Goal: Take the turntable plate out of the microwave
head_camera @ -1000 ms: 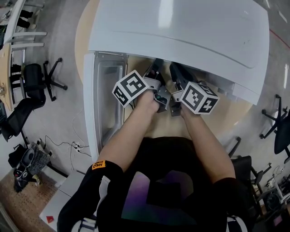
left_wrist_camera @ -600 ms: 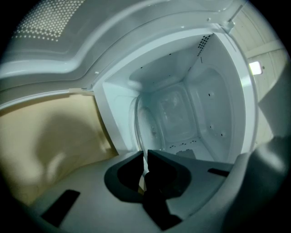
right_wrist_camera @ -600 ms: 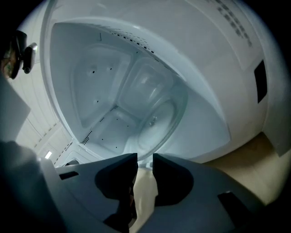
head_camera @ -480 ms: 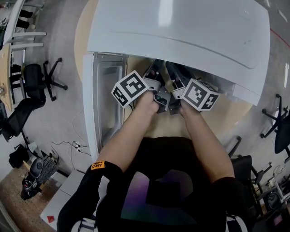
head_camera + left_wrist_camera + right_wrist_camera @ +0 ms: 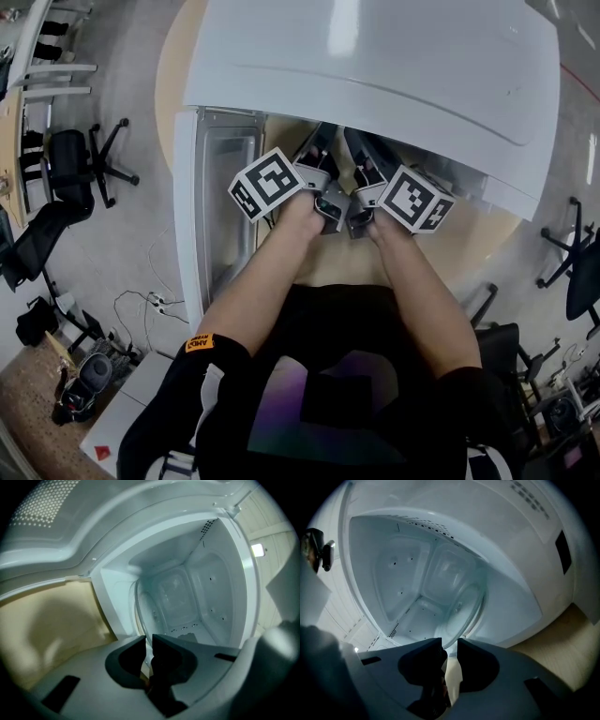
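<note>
Head view bright w/ glare on microwave (image 5: 375, 84) top; gripper views dim, bluish, vignetted.

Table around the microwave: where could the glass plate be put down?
Bare wood: the table strip right of the right gripper, before the microwave. Crowded: its mouth, where left gripper and right clamp the turntable plate.

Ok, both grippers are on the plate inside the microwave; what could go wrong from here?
The glass turntable plate is pinched only at its near rim by the left gripper and right gripper, which sit close together, so it could slip or tip. It sits inside the microwave, so its rim could knock the opening frame on the way out.
</note>
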Motion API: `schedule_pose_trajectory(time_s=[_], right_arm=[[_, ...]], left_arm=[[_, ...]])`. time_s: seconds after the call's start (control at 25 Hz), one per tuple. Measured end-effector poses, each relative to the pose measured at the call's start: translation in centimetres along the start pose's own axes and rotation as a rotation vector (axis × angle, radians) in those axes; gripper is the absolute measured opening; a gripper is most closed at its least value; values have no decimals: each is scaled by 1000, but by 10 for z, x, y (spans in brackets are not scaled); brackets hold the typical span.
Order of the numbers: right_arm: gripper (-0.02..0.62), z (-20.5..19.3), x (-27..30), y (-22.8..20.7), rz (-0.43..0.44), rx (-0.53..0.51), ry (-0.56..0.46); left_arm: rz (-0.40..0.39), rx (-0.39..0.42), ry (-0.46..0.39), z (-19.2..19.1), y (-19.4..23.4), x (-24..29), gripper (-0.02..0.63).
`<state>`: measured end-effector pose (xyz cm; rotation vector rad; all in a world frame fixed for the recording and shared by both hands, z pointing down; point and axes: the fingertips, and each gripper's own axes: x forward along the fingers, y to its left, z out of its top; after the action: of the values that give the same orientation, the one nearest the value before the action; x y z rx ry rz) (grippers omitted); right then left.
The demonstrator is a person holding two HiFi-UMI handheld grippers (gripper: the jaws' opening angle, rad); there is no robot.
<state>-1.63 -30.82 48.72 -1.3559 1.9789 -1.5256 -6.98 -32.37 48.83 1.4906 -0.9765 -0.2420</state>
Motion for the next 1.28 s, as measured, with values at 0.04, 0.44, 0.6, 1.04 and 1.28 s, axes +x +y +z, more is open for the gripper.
schedule_pose_trajectory(time_s=[0.04, 0.44, 0.6, 1.04, 1.28], right_arm=[[89, 1, 0, 1, 5, 1, -3], [89, 11, -3, 8, 23, 5, -32], [89, 14, -4, 14, 37, -10, -38], [89, 16, -4, 16, 50, -3, -42], [89, 15, -5, 10, 31, 19, -44]], left_arm=[[-8, 3, 3, 0, -2, 0, 75], [-44, -35, 34, 4, -1, 3, 155], [-71, -52, -10, 15, -6, 4, 155], [-79, -141, -36, 33, -1, 24, 152], [-73, -175, -61, 35, 2, 21, 92]])
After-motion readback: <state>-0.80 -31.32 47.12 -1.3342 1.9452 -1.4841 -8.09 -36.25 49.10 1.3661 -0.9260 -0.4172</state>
